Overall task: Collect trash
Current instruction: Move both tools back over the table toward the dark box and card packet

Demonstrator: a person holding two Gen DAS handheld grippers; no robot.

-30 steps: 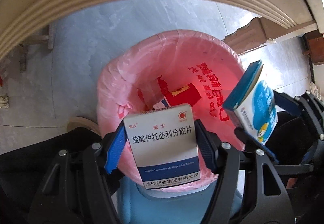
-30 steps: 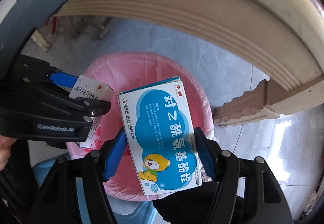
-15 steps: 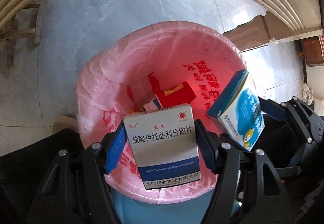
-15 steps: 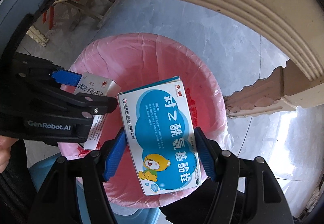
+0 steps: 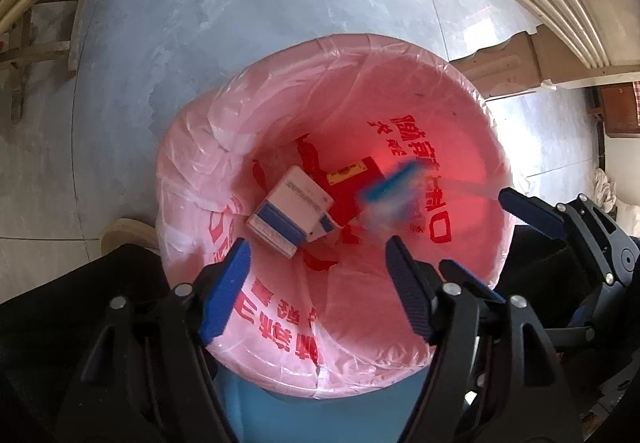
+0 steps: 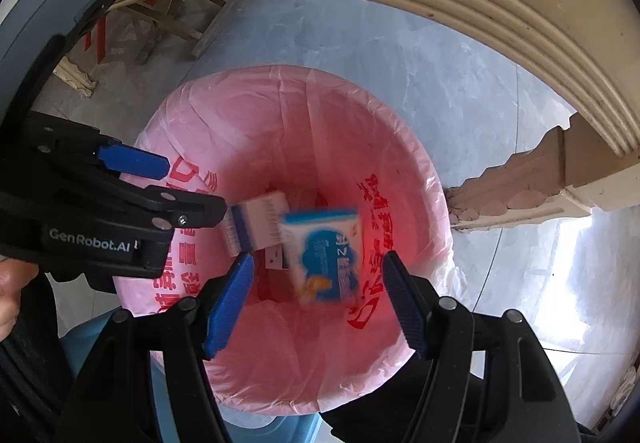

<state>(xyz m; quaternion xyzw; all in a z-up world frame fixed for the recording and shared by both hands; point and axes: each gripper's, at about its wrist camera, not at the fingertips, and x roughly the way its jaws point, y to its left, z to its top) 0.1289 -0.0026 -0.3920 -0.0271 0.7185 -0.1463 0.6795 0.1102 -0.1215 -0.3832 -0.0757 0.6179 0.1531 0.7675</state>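
Both boxes released since earlier — white box [image 5: 290, 211] and blue box [image 6: 325, 253] dropping into bin liner [image 5: 280, 331]; left gripper [image 5: 316, 295] and right gripper [image 6: 316, 297] wide open, empty — hold above rim until settled.

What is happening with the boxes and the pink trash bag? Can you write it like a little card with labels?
Bin: round bin lined with a pink plastic bag printed with red letters
White box: white and blue cardboard medicine box, lying inside the bag
Blue box: blue and white cardboard box with a cartoon bear, blurred, inside the bag's mouth
Red item: red carton, at the bottom
Left gripper: open, empty
Right gripper: open, empty
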